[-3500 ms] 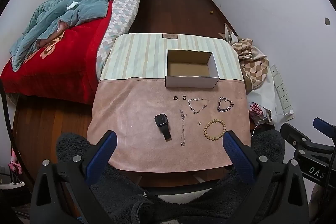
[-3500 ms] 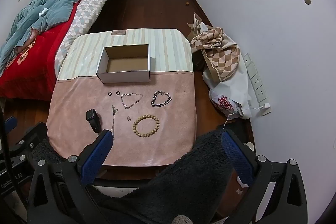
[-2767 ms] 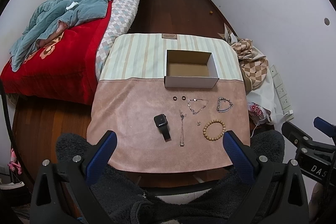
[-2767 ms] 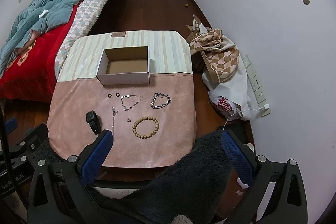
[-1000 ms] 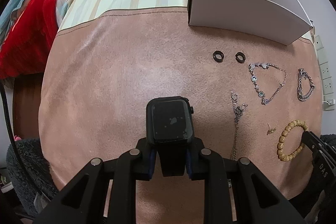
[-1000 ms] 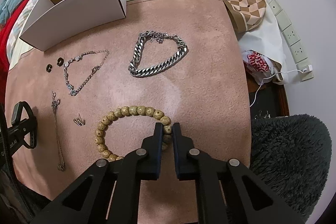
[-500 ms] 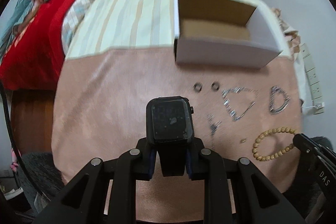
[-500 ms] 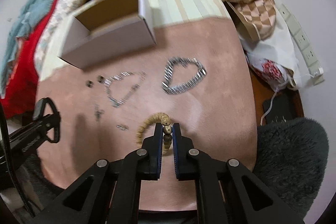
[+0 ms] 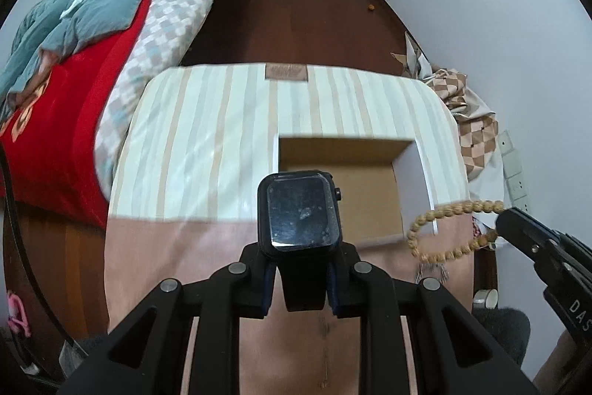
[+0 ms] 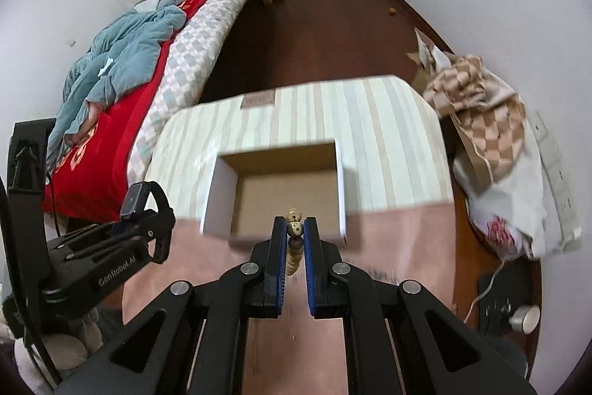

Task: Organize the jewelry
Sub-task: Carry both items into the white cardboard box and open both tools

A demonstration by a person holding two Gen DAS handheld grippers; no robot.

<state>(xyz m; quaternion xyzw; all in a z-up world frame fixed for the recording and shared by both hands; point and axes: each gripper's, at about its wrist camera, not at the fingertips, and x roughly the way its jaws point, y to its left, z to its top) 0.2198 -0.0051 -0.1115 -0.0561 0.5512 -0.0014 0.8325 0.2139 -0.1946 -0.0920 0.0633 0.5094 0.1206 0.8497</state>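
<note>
My left gripper point(image 9: 301, 278) is shut on the strap of a black smartwatch point(image 9: 299, 210) and holds it up in front of the open white cardboard box point(image 9: 370, 169). My right gripper point(image 10: 295, 243) is shut on a wooden bead bracelet point(image 10: 294, 239), raised just before the box point(image 10: 285, 191). In the left wrist view the bracelet point(image 9: 444, 228) hangs from the right gripper point(image 9: 497, 223) at the box's right side. In the right wrist view the watch point(image 10: 135, 198) sits in the left gripper point(image 10: 142, 215) to the left of the box.
The box stands on a small table with a striped and pink cloth point(image 9: 207, 143). A silver chain point(image 9: 431, 271) lies on the pink part. A bed with red and blue covers point(image 9: 74, 36) is to the left. A checked bag and white sack point(image 10: 492, 136) lie on the floor at the right.
Both grippers have lifted their items off the table and moved forward towards the box. The other jewelry has dropped below the views.
</note>
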